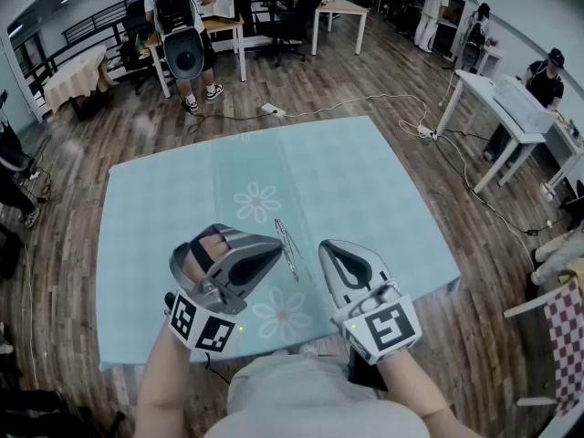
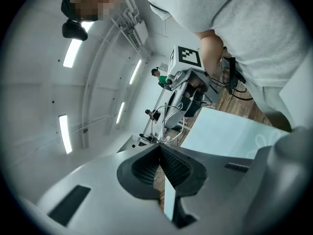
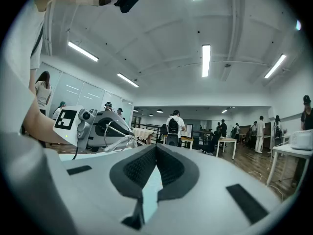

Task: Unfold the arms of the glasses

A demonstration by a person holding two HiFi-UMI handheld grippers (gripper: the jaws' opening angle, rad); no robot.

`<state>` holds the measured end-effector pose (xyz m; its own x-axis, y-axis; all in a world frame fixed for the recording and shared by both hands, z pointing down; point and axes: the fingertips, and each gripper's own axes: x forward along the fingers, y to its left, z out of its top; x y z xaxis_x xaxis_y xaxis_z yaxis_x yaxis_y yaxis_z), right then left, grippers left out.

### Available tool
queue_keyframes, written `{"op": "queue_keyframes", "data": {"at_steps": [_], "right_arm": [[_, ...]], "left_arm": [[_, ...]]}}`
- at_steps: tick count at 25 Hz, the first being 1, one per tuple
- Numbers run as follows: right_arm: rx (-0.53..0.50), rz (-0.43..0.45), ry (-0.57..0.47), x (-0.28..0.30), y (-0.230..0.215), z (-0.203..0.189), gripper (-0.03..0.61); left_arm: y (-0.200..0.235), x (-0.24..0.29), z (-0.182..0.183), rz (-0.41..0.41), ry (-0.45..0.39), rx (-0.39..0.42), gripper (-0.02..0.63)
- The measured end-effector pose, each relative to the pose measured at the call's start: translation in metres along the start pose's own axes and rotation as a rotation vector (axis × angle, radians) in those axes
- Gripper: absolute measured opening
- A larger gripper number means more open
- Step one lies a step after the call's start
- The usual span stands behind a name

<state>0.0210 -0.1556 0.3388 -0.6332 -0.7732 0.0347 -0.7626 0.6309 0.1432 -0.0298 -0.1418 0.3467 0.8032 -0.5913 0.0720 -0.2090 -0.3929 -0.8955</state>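
Observation:
Thin wire-framed glasses (image 1: 288,243) stand on edge over the light blue tablecloth (image 1: 365,181), between my two grippers. My left gripper (image 1: 276,245) points right at them, jaws closed, and the wire frame (image 2: 164,124) begins right at its tips (image 2: 159,143), so it looks shut on the glasses. My right gripper (image 1: 325,245) is just right of the glasses, pointing away from me, shut with nothing between its pads (image 3: 156,147). In the right gripper view the glasses (image 3: 119,140) show to the left, in front of the left gripper (image 3: 100,129). They look folded, though the arms are hard to make out.
The cloth has printed flowers (image 1: 257,201). A power cable (image 1: 365,103) runs over the wooden floor behind the table. A white desk (image 1: 497,108) stands at the right, a checkered chair (image 1: 570,327) at the far right, and several people stand at desks at the back.

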Motion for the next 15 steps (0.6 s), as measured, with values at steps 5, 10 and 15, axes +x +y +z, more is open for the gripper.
{"op": "queue_keyframes", "data": {"at_steps": [5,10,15], "right_arm": [[0.002,0.002,0.009,-0.004,-0.001,-0.001,0.008],[-0.001,0.013,0.016,-0.008,0.002,-0.002,0.007],[0.039,0.042,-0.057,-0.013,0.005,0.011,0.008]], "left_arm": [[-0.001,0.001,0.004,-0.002,-0.001,0.006,0.008],[0.0,-0.002,0.007,-0.003,-0.002,0.007,0.008],[0.005,-0.005,0.009,0.0,-0.016,0.02,0.008]]}}
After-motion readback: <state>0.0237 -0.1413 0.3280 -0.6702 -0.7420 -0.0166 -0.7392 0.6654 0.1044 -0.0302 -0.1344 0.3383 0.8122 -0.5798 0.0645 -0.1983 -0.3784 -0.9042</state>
